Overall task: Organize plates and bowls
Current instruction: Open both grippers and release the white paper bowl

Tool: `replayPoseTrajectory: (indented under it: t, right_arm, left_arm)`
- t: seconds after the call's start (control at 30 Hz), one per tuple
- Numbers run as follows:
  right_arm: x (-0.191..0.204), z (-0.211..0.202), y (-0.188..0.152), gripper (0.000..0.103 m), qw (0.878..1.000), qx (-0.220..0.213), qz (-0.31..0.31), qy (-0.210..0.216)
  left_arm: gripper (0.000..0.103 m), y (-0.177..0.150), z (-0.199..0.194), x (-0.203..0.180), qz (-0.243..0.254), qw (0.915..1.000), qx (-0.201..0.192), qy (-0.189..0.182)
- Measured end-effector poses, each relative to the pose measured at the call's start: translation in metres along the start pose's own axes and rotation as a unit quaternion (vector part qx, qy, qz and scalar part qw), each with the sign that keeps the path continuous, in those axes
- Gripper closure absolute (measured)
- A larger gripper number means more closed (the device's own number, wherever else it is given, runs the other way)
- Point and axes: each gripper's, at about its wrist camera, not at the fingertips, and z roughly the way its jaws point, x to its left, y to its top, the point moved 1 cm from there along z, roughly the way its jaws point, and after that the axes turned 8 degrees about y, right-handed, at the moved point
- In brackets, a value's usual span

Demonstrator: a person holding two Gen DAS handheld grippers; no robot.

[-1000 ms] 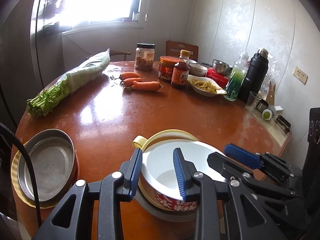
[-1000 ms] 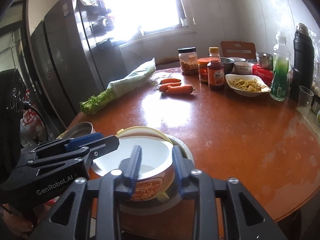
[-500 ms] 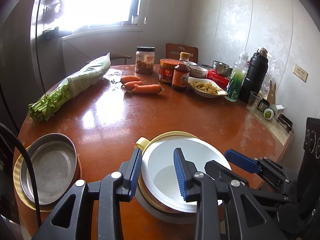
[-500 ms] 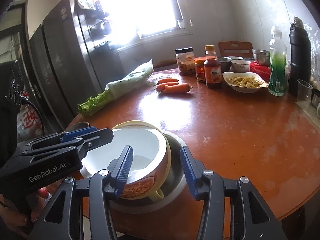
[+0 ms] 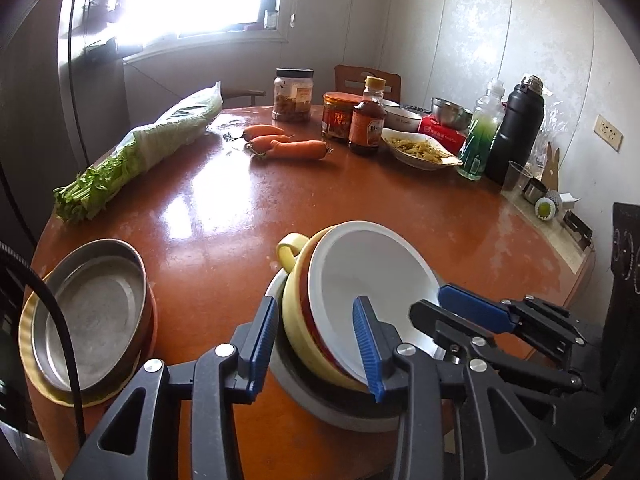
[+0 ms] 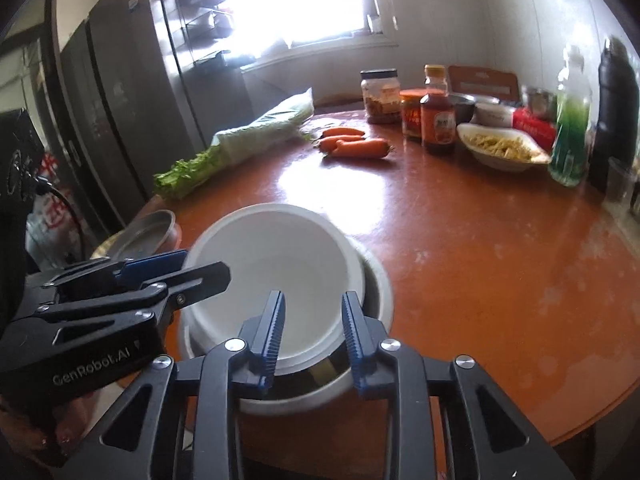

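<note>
- A white bowl (image 5: 372, 272) is seen tilted, nested in a yellow handled bowl (image 5: 296, 300); both sit in a grey metal basin (image 5: 340, 416) at the near edge of the round brown table (image 5: 248, 216).
- The left gripper (image 5: 316, 344) is placed astride the near rims of the white and yellow bowls. Its jaws are opening; a gap shows at the left pad, so no firm grip is noted.
- The right gripper (image 6: 312, 340) is set over the white bowl's (image 6: 276, 264) near rim, with one pad inside and one outside. Its jaws are closing; contact with the pads cannot be confirmed.
- A stack of metal plates (image 5: 88, 320) is noted at the table's left edge, apart from the bowls.
- Further back are recorded carrots (image 5: 288, 146), bagged greens (image 5: 148, 148), jars and bottles.
</note>
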Motion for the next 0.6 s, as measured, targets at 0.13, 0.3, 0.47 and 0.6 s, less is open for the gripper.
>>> replayPoseTrajectory:
  t: [0.13, 0.3, 0.47, 0.6]
  right_arm:
    - [-0.0018, 0.0032, 0.0019, 0.075, 1.0, -0.001, -0.001, -0.001]
    - [-0.002, 0.0038, 0.003, 0.074, 1.0, -0.005, -0.003, 0.0]
    - [-0.0033, 0.0028, 0.0032, 0.073, 1.0, -0.006, 0.001, 0.008]
    - [-0.0092, -0.002, 0.0035, 0.064, 1.0, -0.01, 0.016, 0.015]
  left_arm:
    - [0.064, -0.0005, 0.0024, 0.0014, -0.001, 1.0, 0.001, 0.0]
    - [0.061, -0.0029, 0.0054, 0.0024, -0.002, 1.0, -0.001, 0.001]
    - [0.053, -0.0039, 0.009, 0.0062, -0.01, 0.9999, 0.004, 0.001]
    - [0.049, -0.0042, 0.0083, 0.0084, -0.015, 0.9999, 0.007, -0.002]
